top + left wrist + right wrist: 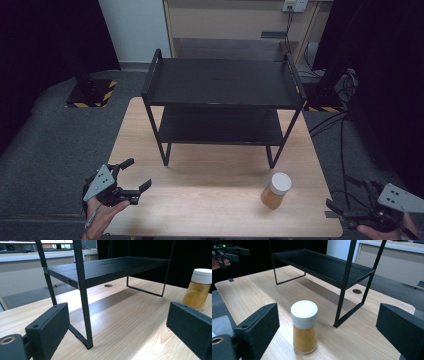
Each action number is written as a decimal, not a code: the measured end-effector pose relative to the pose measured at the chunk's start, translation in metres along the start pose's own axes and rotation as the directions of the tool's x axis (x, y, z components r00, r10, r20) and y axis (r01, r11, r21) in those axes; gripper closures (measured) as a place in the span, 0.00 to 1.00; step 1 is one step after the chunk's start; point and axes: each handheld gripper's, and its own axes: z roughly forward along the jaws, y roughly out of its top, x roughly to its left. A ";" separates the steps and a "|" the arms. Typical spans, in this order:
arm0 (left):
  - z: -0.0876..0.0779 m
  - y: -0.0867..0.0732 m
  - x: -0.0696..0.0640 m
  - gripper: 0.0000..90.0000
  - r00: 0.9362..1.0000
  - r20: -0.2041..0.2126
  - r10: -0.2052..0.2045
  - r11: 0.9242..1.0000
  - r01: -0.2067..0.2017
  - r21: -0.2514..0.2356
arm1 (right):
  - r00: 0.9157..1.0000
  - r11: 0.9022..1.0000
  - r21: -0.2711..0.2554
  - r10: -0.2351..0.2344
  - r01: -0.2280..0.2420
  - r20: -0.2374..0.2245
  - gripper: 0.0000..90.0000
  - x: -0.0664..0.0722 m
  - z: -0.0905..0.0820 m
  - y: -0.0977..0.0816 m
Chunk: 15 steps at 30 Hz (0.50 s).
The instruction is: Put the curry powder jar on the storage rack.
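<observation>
Standing on the pale wooden tabletop (210,185) is a black metal two-tier shelf rack (222,82), both of its tiers bare. A small clear jar of orange-brown powder with a white screw cap (276,191) stands upright on the tabletop near the right front, just in front of the rack's right front leg and apart from it.

The left gripper (131,176), held in a hand at the tabletop's front left corner, has its fingers spread wide and grasps nothing; in its own view the rack's leg rises between them and the jar (199,288) stands farther off to the right.

The right gripper (336,210) hovers off the front right corner, fingers likewise released, with the jar (304,326) standing between them in its own view, untouched.
</observation>
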 end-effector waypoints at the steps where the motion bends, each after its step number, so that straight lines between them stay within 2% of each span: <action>1: 0.000 0.000 0.000 0.04 1.000 0.000 0.000 1.000 0.000 0.000 | 1.000 1.000 0.003 0.001 -0.001 -0.001 0.05 0.000 0.001 0.001; 10: 0.000 -0.001 0.000 0.04 1.000 -0.003 -0.002 1.000 0.002 0.005 | 1.000 1.000 0.012 0.001 -0.001 -0.020 0.05 -0.008 0.010 0.000; 15: 0.001 -0.001 0.000 0.04 1.000 0.000 0.001 1.000 -0.001 0.011 | 1.000 0.999 0.037 -0.003 0.005 -0.029 0.05 -0.013 0.019 -0.005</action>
